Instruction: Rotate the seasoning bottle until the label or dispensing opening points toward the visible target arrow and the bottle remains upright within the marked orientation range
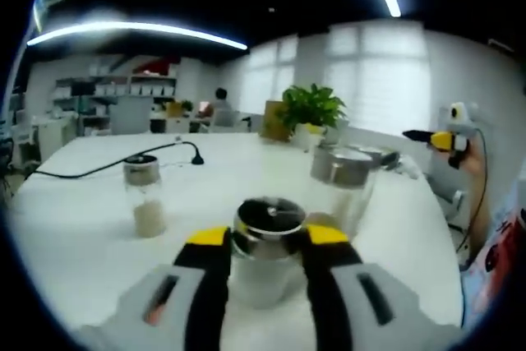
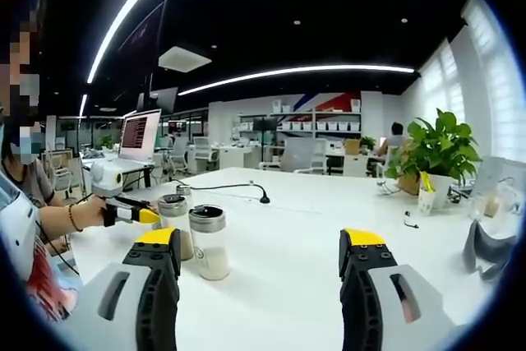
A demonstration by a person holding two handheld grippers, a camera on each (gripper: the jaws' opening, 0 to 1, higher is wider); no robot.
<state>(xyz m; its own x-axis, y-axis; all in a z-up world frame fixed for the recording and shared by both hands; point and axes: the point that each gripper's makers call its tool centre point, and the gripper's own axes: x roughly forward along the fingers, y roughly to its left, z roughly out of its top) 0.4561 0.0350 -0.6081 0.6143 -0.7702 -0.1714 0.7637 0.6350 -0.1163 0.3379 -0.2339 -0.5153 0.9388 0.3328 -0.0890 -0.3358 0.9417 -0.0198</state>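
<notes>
So in the left gripper view my left gripper [image 1: 267, 244] has its yellow-tipped jaws snug on either side of a seasoning bottle [image 1: 265, 248], a clear one with a shiny metal lid, standing upright on the white table [image 1: 82, 228] right at the near edge of what I can see. It looks clamped, jaws touching the glass on both sides. Just behind it to the right there's a bigger jar [image 1: 345, 182] with a metal lid, and off to the left, well apart, a small shaker [image 1: 145, 195] with pale powder in the bottom. A black cable [image 1: 115, 163] snakes across the table past that. Further back is a potted plant [image 1: 311, 111], then the office with shelves and someone seated far off. My right gripper [image 1: 440, 139] pokes in from the right edge here, too small to judge there. In the right gripper view, the right gripper [image 2: 267, 256] hangs wide open over bare table, nothing between the jaws. Left of it stand two shakers [image 2: 207, 242] close together, and the left gripper [image 2: 131, 213] comes in beside them, held by a hand [image 2: 86, 213]. Beyond are the cable, the plant [image 2: 436, 154] and a laptop [image 2: 140, 133].
</notes>
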